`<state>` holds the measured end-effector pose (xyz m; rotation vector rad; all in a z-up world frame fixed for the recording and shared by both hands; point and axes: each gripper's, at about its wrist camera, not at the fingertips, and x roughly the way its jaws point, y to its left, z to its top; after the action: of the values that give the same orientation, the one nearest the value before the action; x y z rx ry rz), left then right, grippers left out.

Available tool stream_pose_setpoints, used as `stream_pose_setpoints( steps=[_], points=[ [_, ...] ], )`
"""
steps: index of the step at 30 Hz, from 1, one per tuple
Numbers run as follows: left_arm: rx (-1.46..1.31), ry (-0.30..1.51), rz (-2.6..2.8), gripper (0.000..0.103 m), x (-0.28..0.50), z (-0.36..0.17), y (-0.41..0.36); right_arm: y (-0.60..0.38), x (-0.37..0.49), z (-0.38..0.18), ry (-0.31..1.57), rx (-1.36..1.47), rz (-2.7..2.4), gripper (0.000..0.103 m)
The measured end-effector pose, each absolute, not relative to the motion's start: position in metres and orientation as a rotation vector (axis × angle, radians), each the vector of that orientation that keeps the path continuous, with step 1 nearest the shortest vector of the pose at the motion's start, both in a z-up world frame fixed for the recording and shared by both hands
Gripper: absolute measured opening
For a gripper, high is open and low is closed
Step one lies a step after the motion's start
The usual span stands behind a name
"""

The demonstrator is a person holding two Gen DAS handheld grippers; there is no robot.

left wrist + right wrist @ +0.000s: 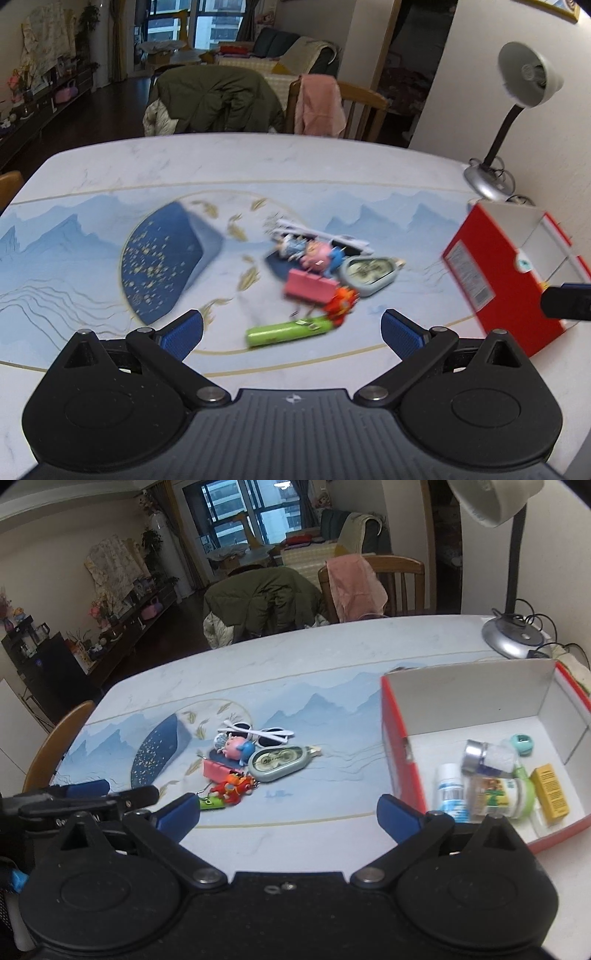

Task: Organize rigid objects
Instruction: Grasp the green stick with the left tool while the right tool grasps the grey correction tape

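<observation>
A cluster of small objects lies mid-table: a green tube (288,333), a red-orange toy (341,302), a pink block (310,287), a pig figure (317,254), a correction tape dispenser (369,275) and white sunglasses (321,234). The same cluster shows in the right wrist view, with the red toy (236,787) and the dispenser (279,762). My left gripper (291,332) is open and empty, just before the green tube. My right gripper (288,812) is open and empty, between the cluster and the red box (397,746), which holds bottles (495,794) and a yellow carton (550,794).
A desk lamp (511,635) stands at the table's far right corner behind the box. Chairs draped with a green coat (266,598) and a pink cloth (354,583) stand behind the table. The left gripper (85,797) shows at the left in the right wrist view.
</observation>
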<state>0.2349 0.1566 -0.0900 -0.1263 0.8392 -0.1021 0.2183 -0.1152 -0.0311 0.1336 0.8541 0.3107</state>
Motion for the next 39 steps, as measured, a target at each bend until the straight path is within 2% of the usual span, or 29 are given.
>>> stream_pose_setpoints(
  steps=[10,19,26,39],
  points=[
    [-0.132,0.898,-0.120,0.103,0.257,-0.135,0.163,-0.089,0.253,-0.057,0.915,0.087,0.304,0.096],
    [-0.078,0.907,-0.090,0.103,0.274,-0.164,0.142,-0.075,0.280,-0.083,0.992,0.052,0.328,0.085],
    [-0.096,0.900,-0.029,0.102,0.283,-0.174,0.134,-0.059,0.295,-0.098,1.036,0.022,0.375,0.080],
    [-0.104,0.869,0.010,0.102,0.291,-0.180,0.135,-0.049,0.335,-0.115,1.045,-0.054,0.358,0.078]
  ],
)
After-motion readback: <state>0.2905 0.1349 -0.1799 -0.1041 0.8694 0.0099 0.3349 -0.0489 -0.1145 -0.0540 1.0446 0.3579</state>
